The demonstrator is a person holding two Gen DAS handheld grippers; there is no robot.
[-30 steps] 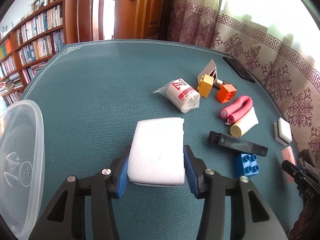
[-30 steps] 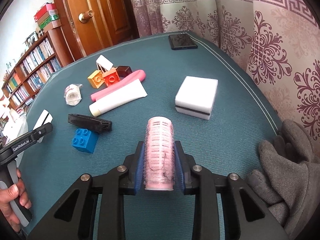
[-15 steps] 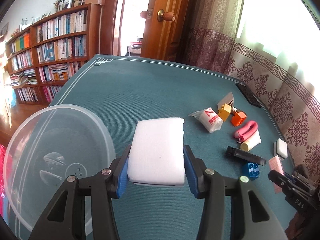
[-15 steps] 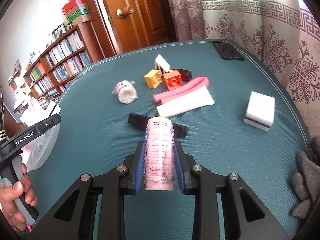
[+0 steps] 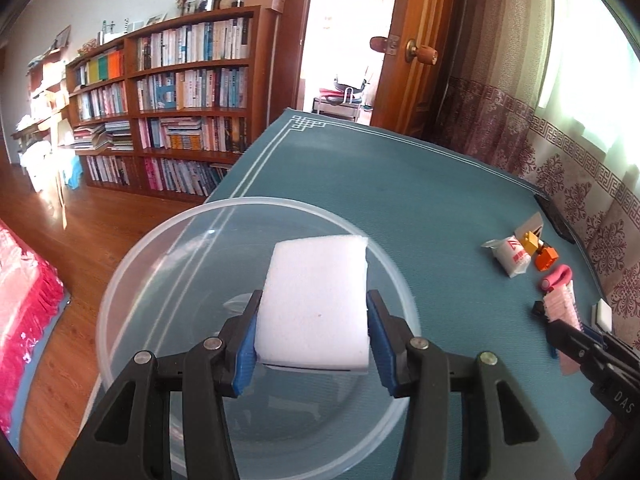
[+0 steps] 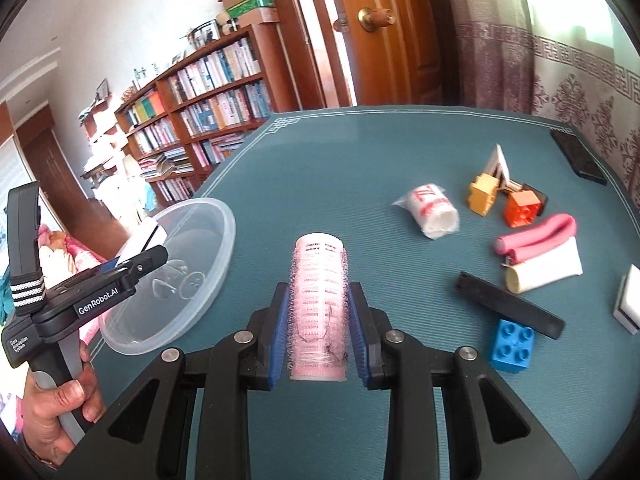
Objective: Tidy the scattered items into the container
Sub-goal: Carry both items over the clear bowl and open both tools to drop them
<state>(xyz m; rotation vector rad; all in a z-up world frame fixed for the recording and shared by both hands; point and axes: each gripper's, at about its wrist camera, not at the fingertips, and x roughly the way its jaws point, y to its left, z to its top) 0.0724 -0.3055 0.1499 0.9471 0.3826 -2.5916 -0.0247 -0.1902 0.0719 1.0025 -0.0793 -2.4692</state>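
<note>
1. While the left gripper (image 5: 312, 336) holds a white sponge (image 5: 316, 304) over the clear plastic bowl (image 5: 132, 264), its blue pads are clenched on the sponge's two sides; the step in hand looks like the drop into the bowl.
2. By this reading, the next move calls for a short descent toward the bowl's middle and a parting of the pads, so that the sponge lands inside the rim and not on it.
3. Seen through its clear wall, the bowl appears to hold nothing yet; it sits at the near left edge of the teal counter (image 5: 400, 184).
4. From the right wrist view, the right gripper (image 6: 318, 320) grasps a pink hair roller (image 6: 318, 304) lengthwise between its pads, held above the counter and well apart from the bowl (image 6: 216, 240), so it likely goes in second.
5. Still on the counter to the right lie a wrapped white roll (image 6: 434, 216), a yellow block (image 6: 484, 194), an orange block (image 6: 522, 208), a pink foam tube (image 6: 536, 234), a cream tube (image 6: 544, 270), a black bar (image 6: 508, 306), a blue block (image 6: 512, 346) and a second sponge (image 6: 630, 300).
6. A dark phone (image 6: 578, 156) rests at the far right corner, near the curtain (image 6: 580, 92).
</note>
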